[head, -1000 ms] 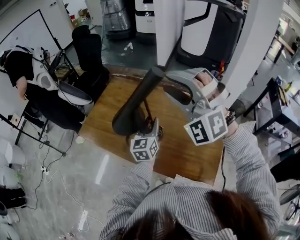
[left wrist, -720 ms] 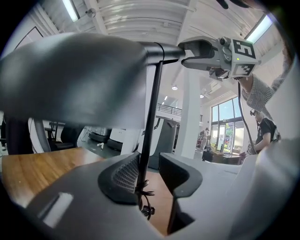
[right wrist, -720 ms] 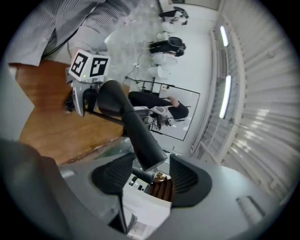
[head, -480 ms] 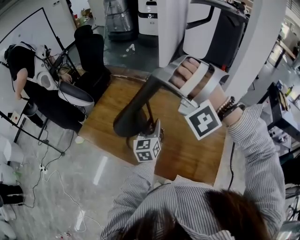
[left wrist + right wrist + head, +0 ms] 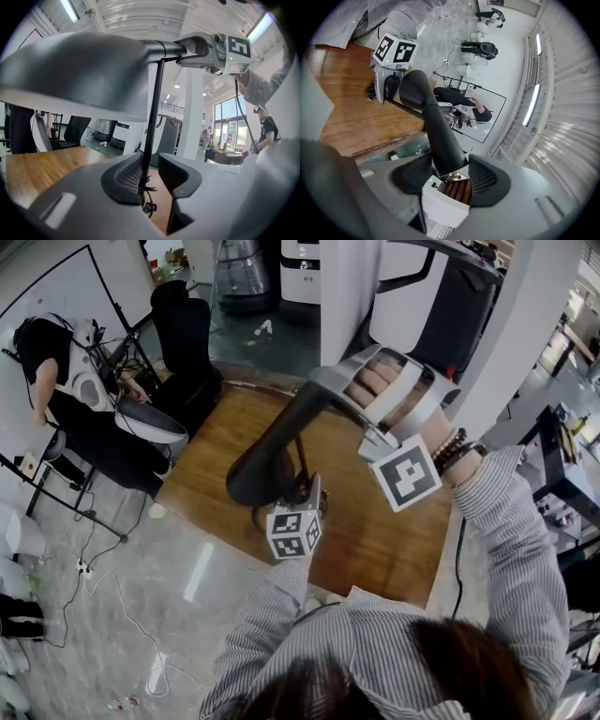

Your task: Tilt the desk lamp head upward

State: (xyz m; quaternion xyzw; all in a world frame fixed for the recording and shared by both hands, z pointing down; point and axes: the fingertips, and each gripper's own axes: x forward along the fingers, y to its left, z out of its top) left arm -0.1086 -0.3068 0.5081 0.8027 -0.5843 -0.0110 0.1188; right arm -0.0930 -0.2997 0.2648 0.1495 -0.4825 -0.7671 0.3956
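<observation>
The desk lamp's dark grey cone head (image 5: pixel 272 451) slants down to the left over the wooden table (image 5: pixel 375 531). My right gripper (image 5: pixel 330 388) is at the head's narrow top end. In the right gripper view that end (image 5: pixel 440 150) sits between the pads of the right gripper (image 5: pixel 447 176), whose jaws have just been opening. My left gripper (image 5: pixel 302 495) is low at the thin pole (image 5: pixel 298 457). In the left gripper view the pole (image 5: pixel 152 117) leans on one pad of the left gripper (image 5: pixel 150 176). Its jaws have just been closing, and a slim gap shows at the other pad.
A black office chair (image 5: pixel 183 334) and a person in black (image 5: pixel 47 362) among stands are at the far left. A white column (image 5: pixel 352 296) rises behind the table. Cables lie on the floor (image 5: pixel 112 568) beyond the table's left edge.
My right gripper has rolled over, so its marker cube faces another way, and it has shifted onto the lamp head's top end. The left gripper and the lamp look unmoved.
</observation>
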